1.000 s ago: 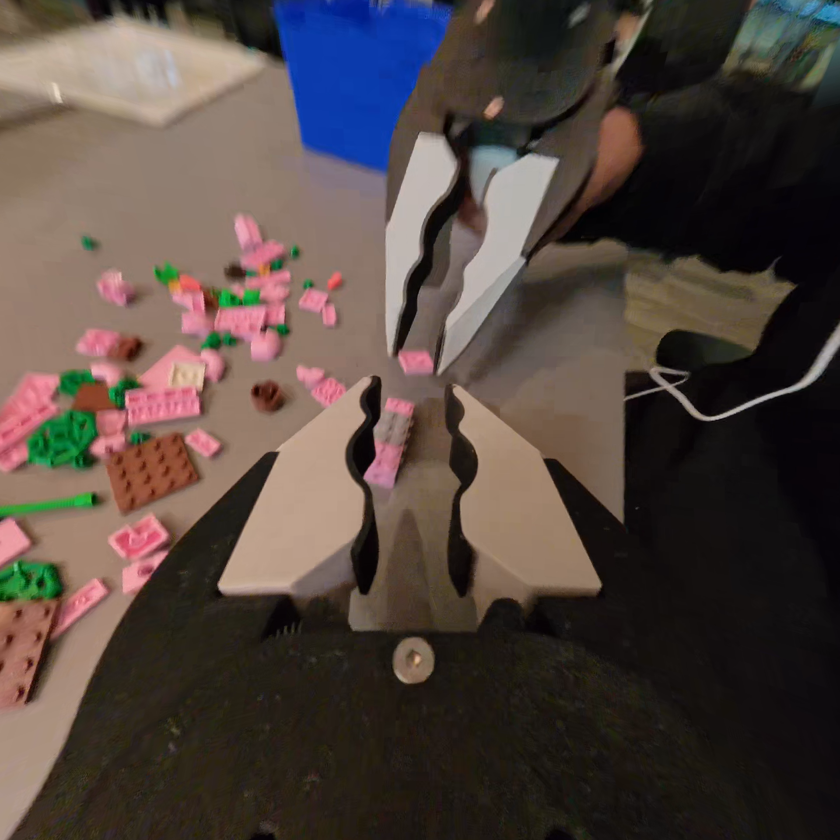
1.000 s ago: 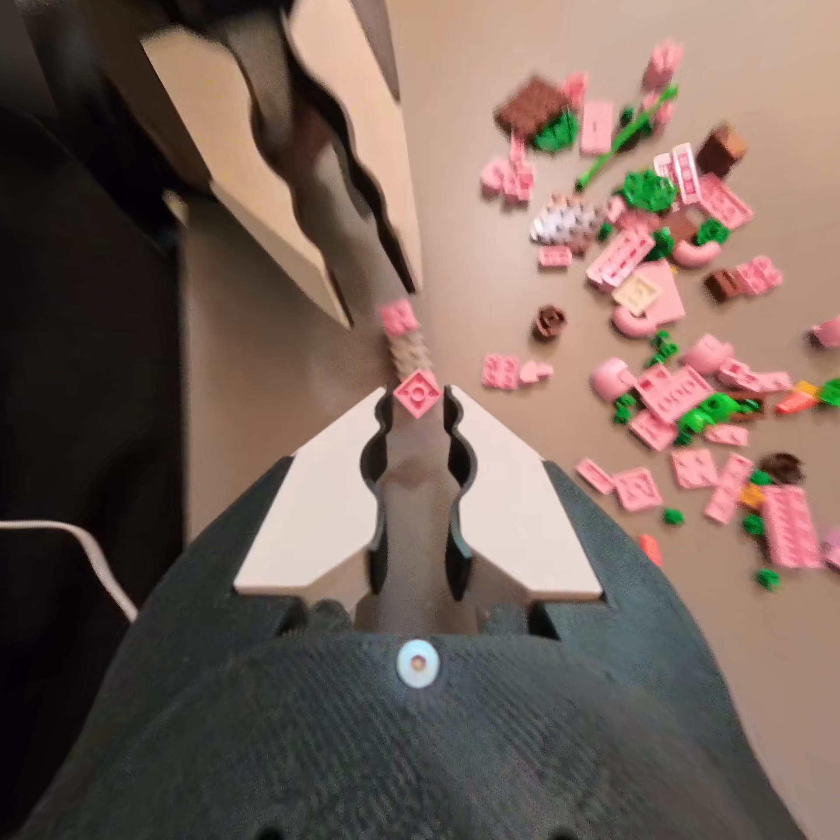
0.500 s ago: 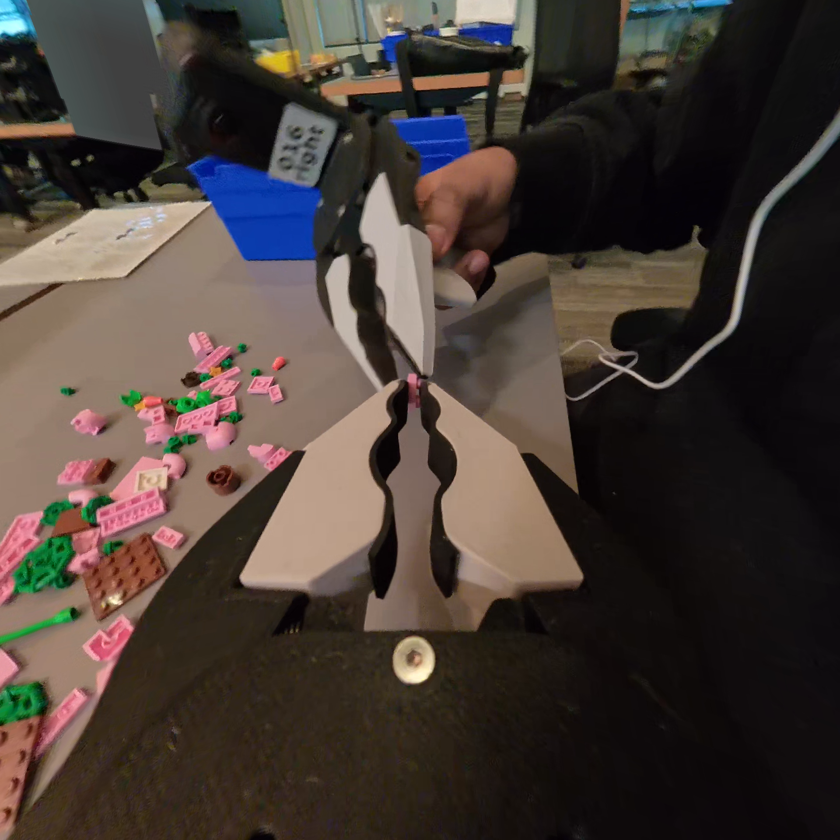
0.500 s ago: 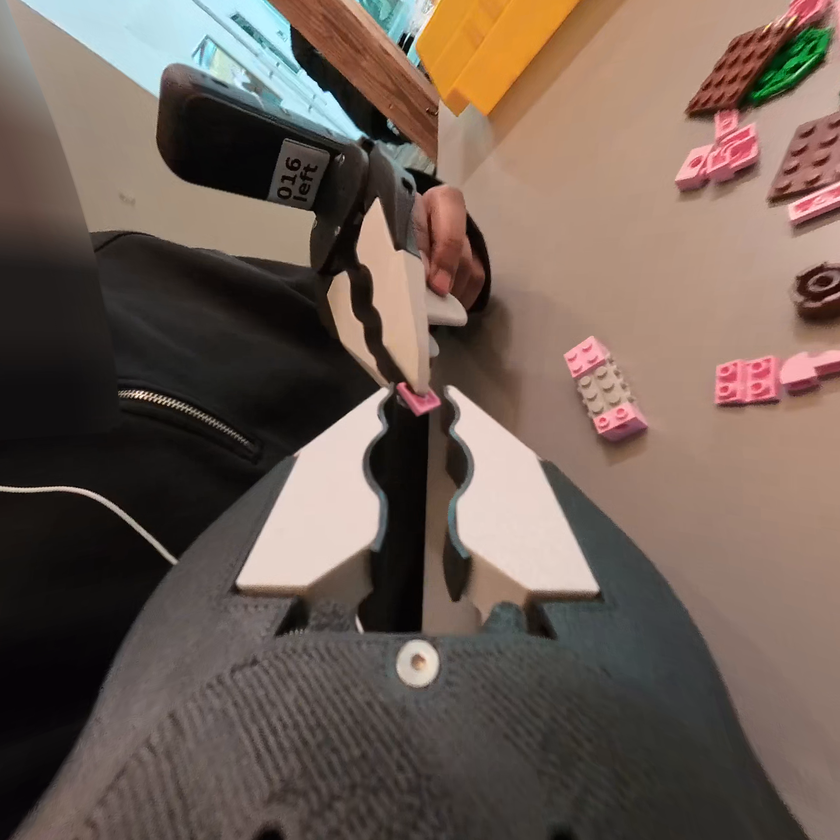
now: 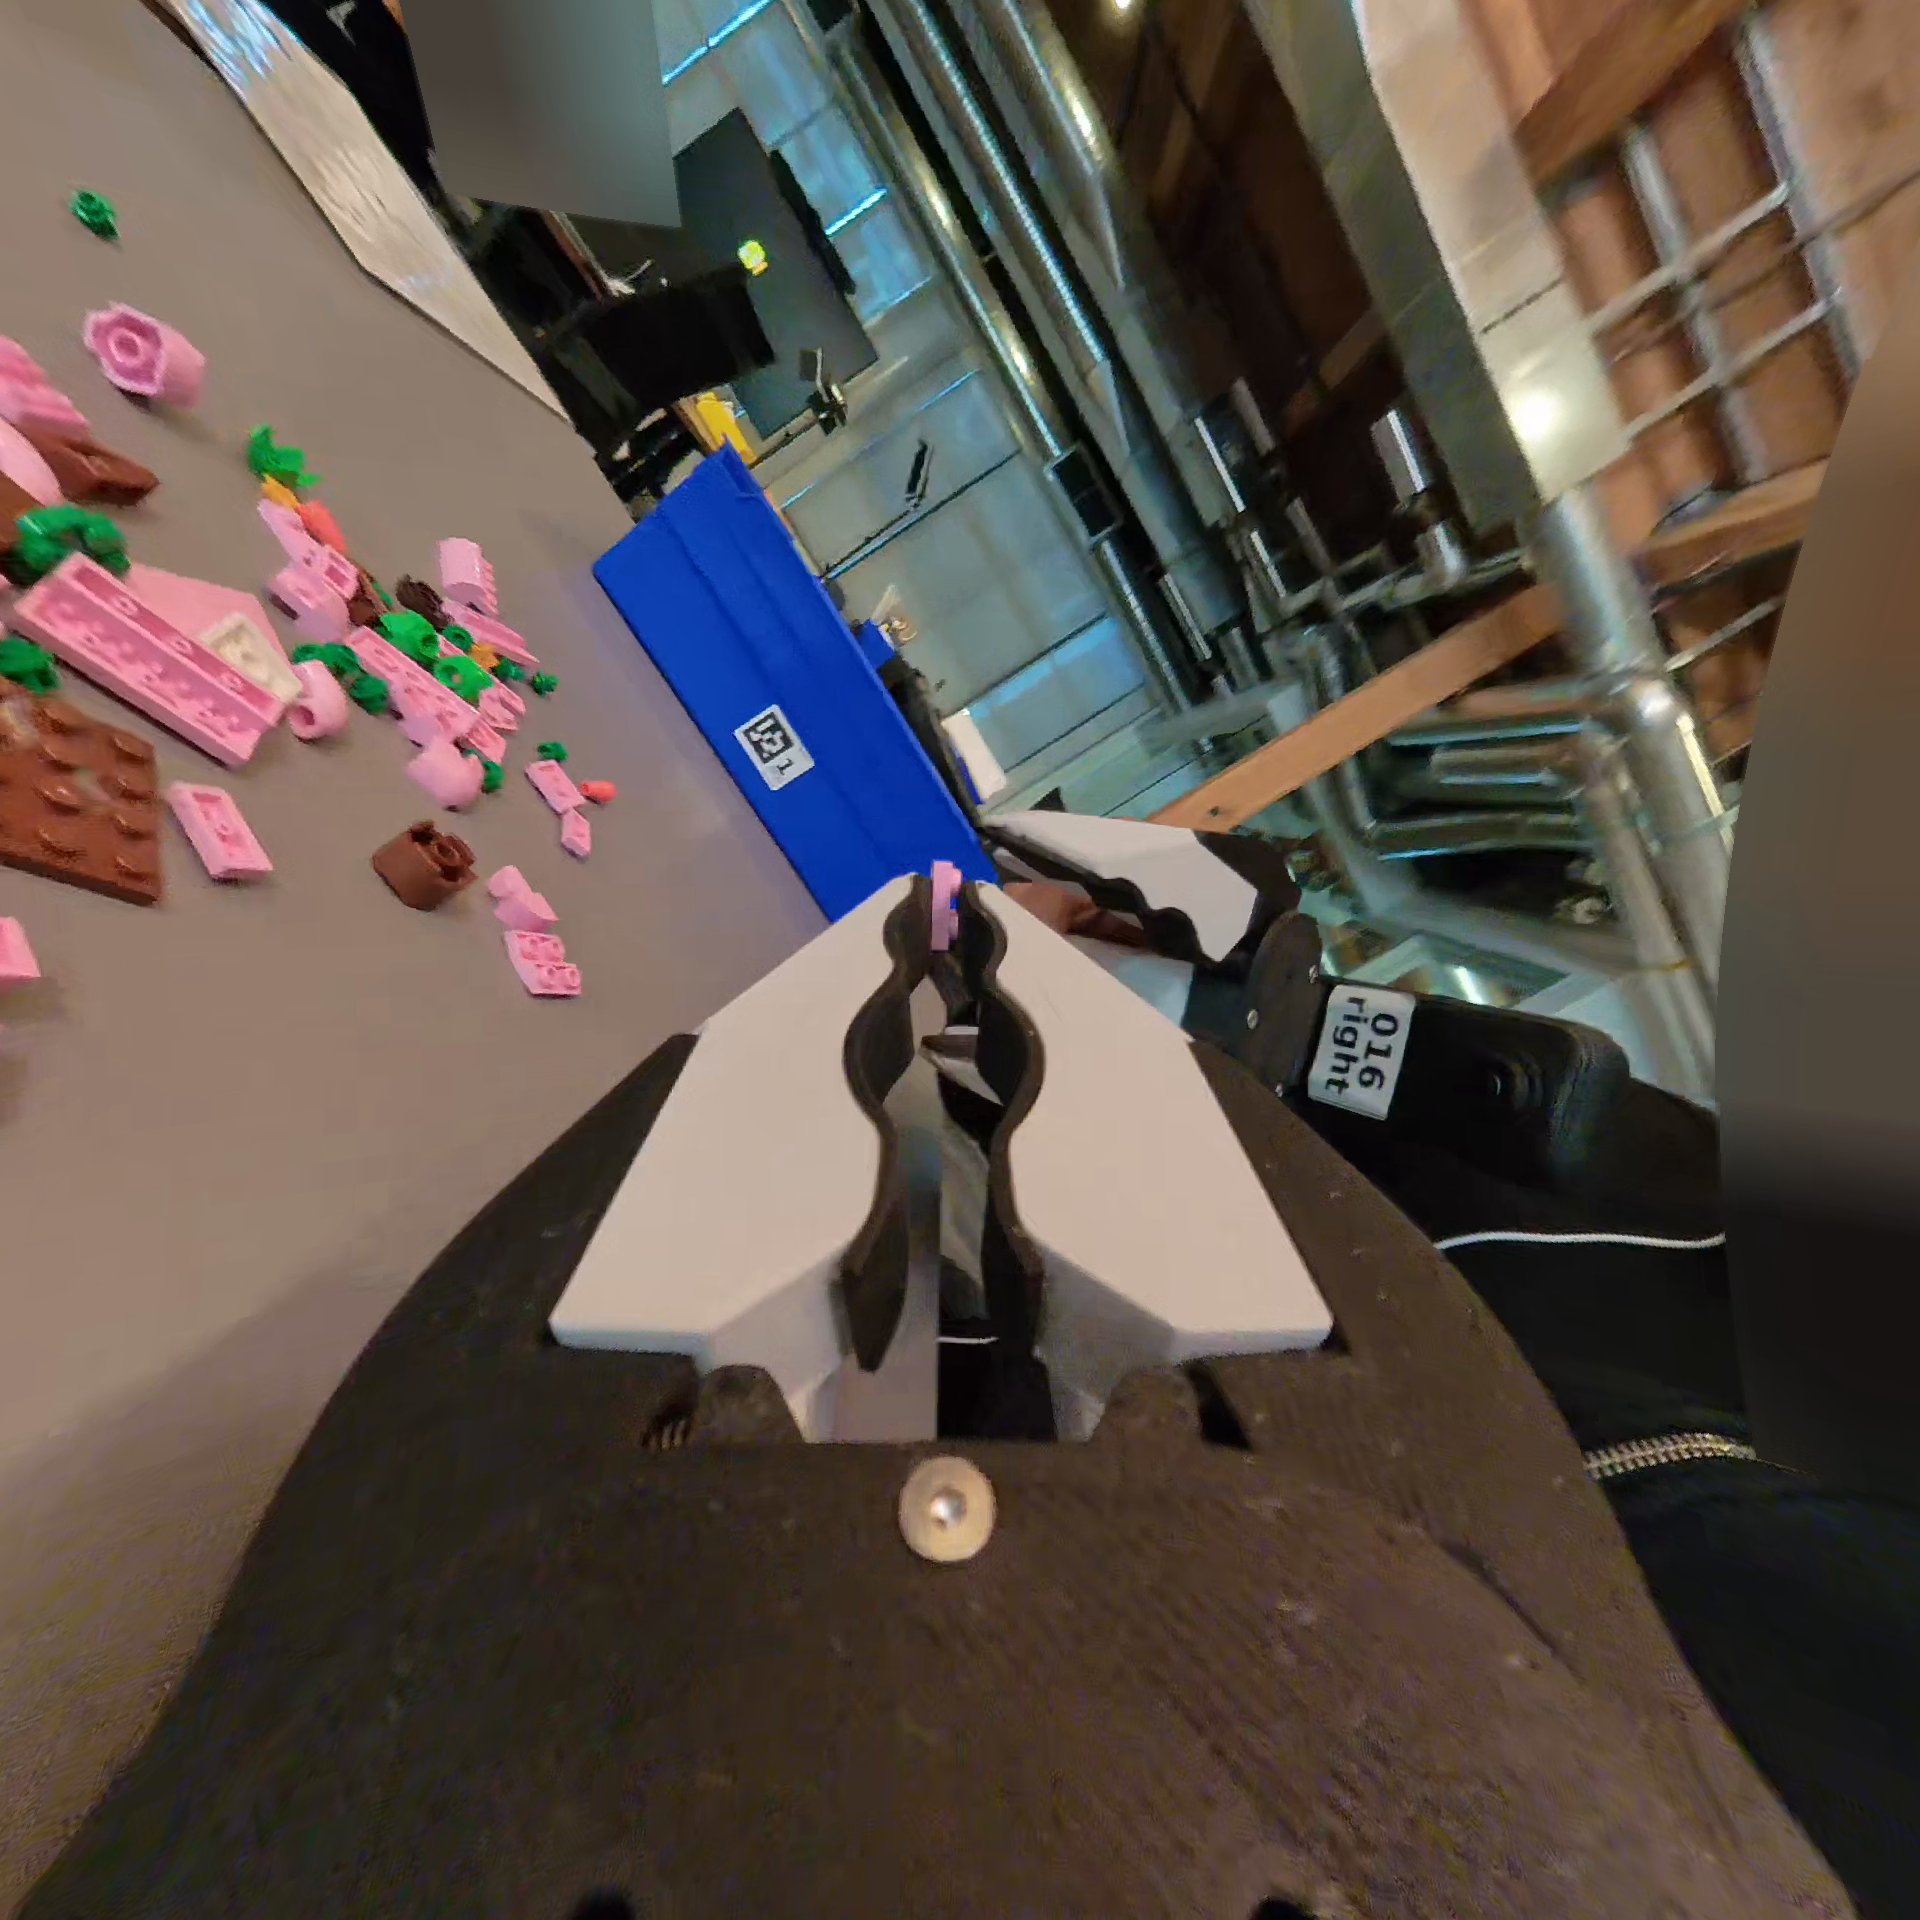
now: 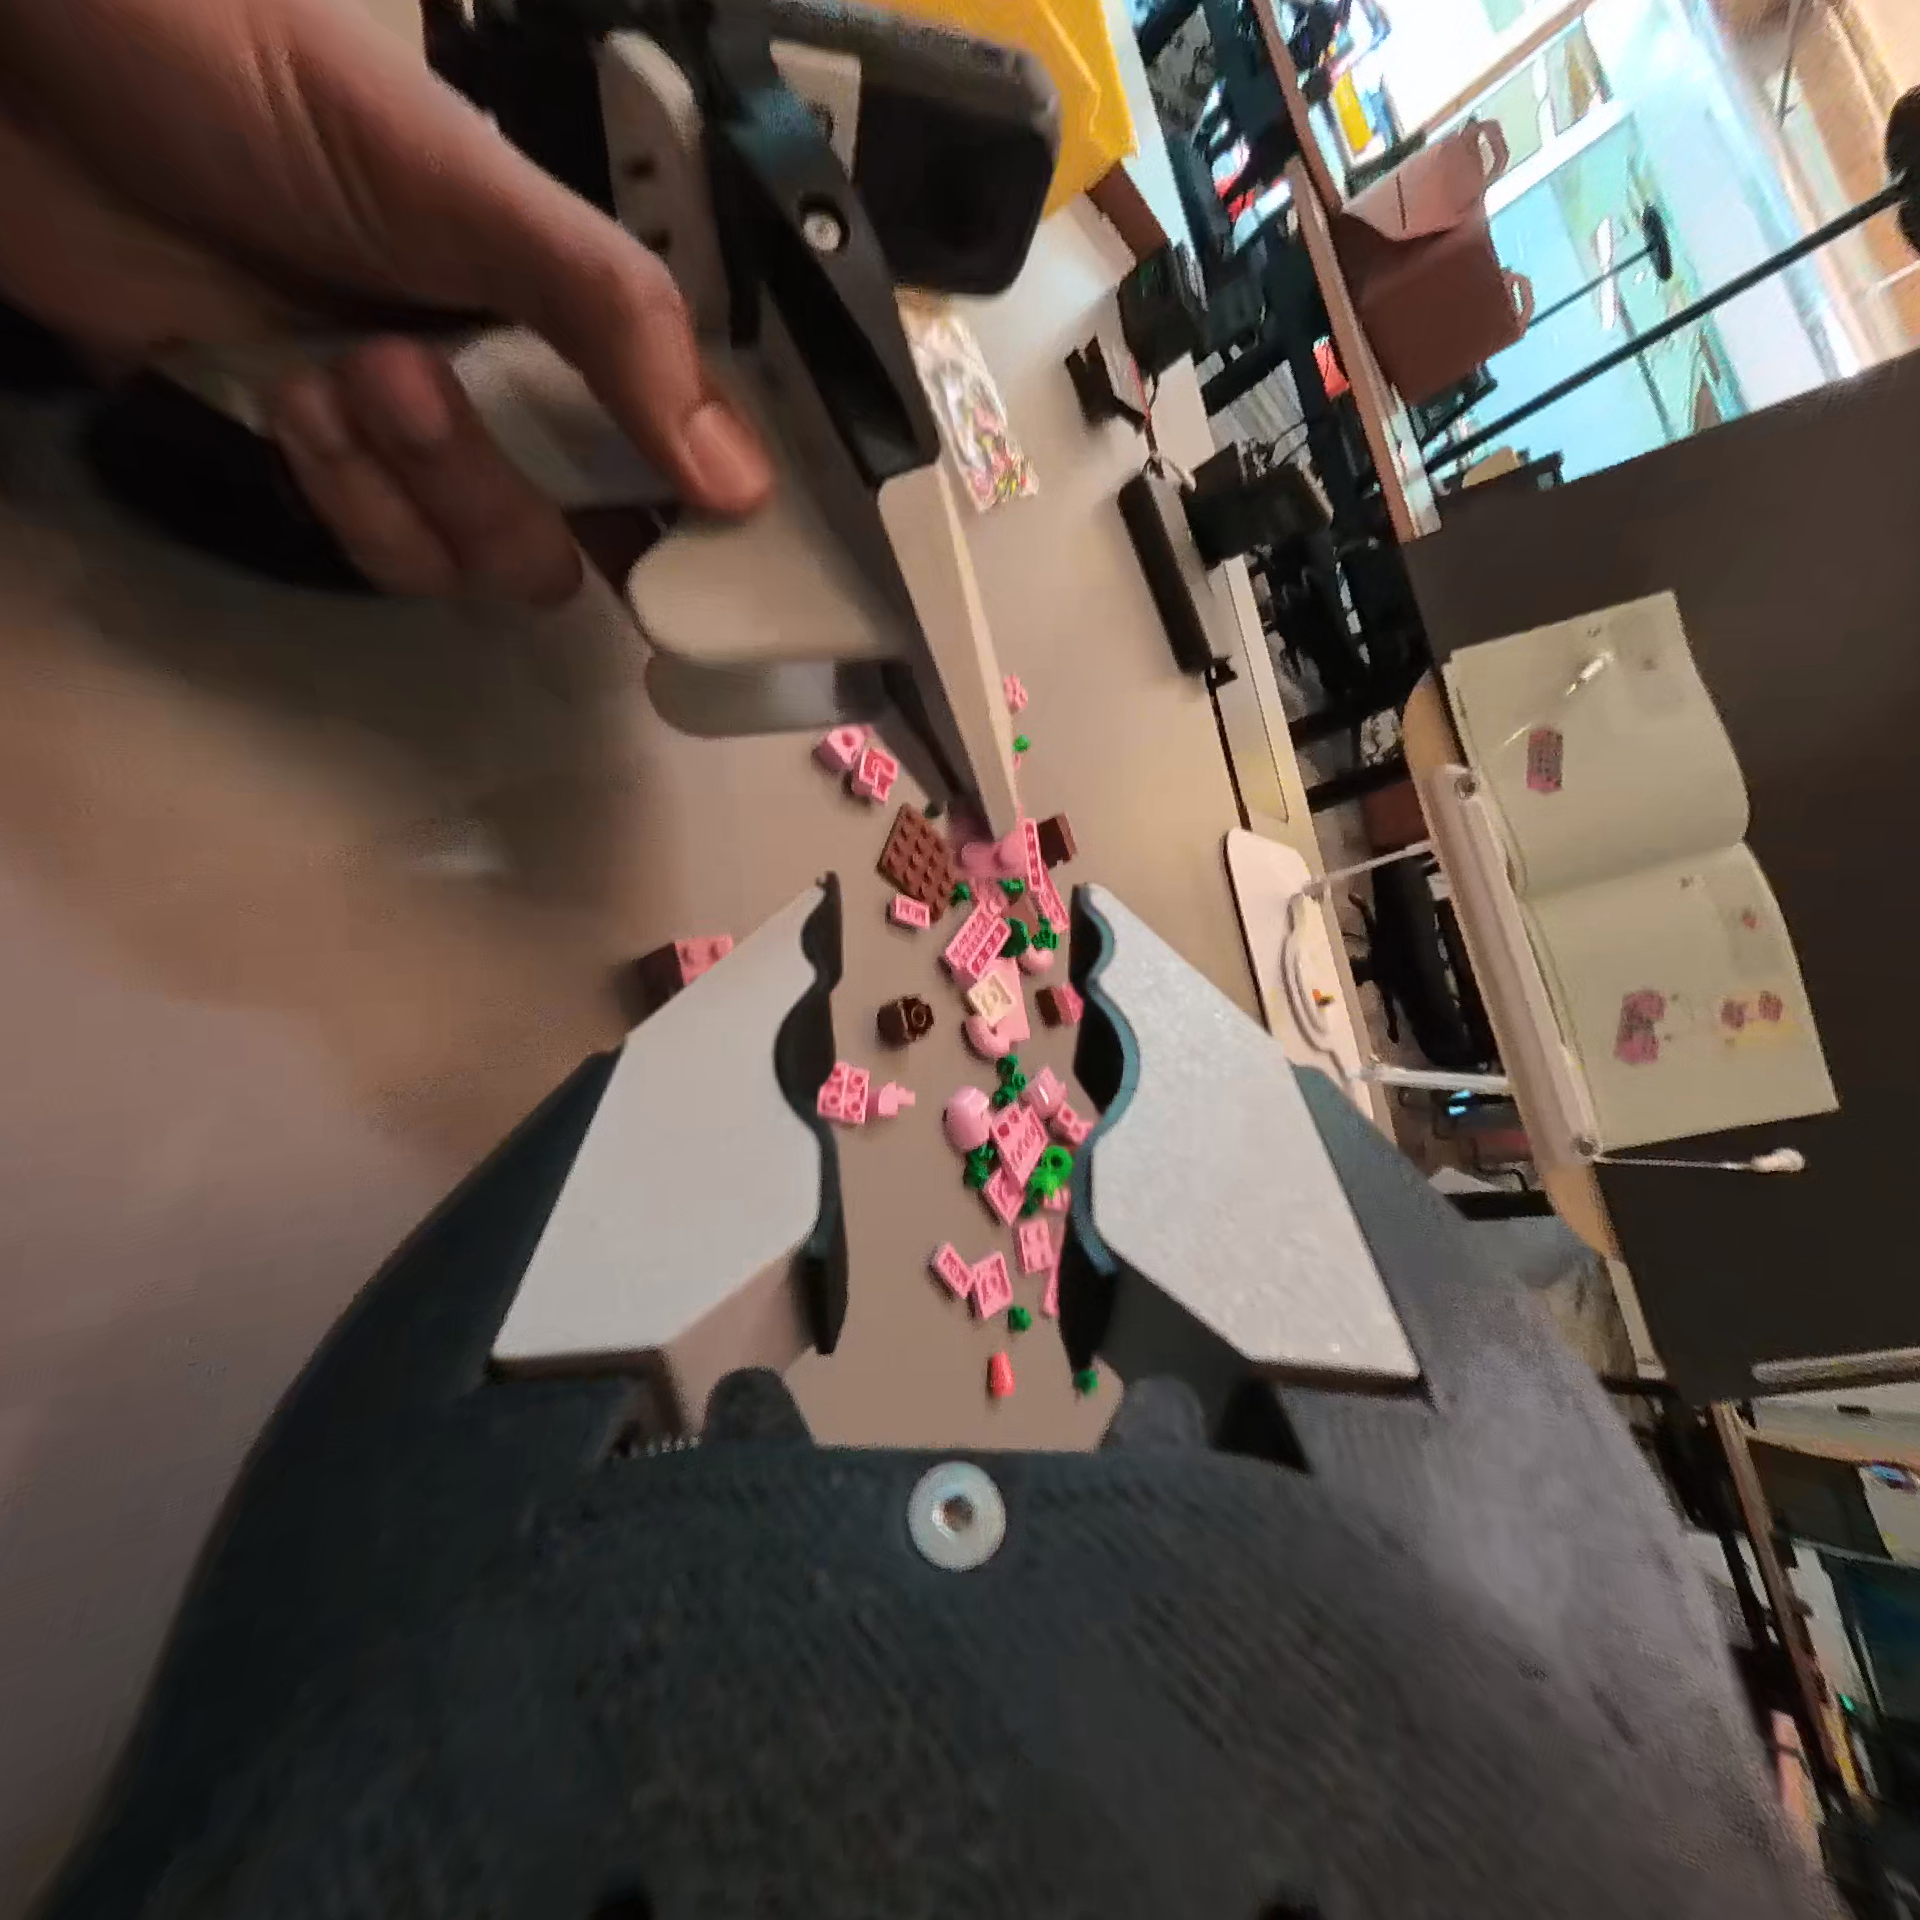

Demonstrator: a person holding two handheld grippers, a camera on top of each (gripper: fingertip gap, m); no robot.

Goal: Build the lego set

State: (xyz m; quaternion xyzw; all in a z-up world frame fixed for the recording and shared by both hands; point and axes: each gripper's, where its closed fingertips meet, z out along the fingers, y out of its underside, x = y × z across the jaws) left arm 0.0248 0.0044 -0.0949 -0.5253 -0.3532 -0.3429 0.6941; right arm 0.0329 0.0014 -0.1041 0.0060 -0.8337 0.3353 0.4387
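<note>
Left wrist view shows the left gripper [image 5: 943, 914] at frame centre, its white fingers with black wavy pads pressed together on a small flat pink lego plate [image 5: 943, 902], which stands on edge at the fingertips, lifted off the grey table [image 5: 343, 1091]. Just right of it lies the right gripper [image 5: 1117, 894], partly hidden. Loose pink, green and brown lego pieces [image 5: 312, 686] are scattered at the left of the frame, with a blue plastic bin [image 5: 769, 675] beyond them.

Right wrist view, blurred, shows the right gripper [image 6: 951, 904] with fingers spread wide and nothing between them. A hand [image 6: 343, 270] grips the left gripper's handle at upper left. An open instruction booklet [image 6: 1642, 894] stands at the right.
</note>
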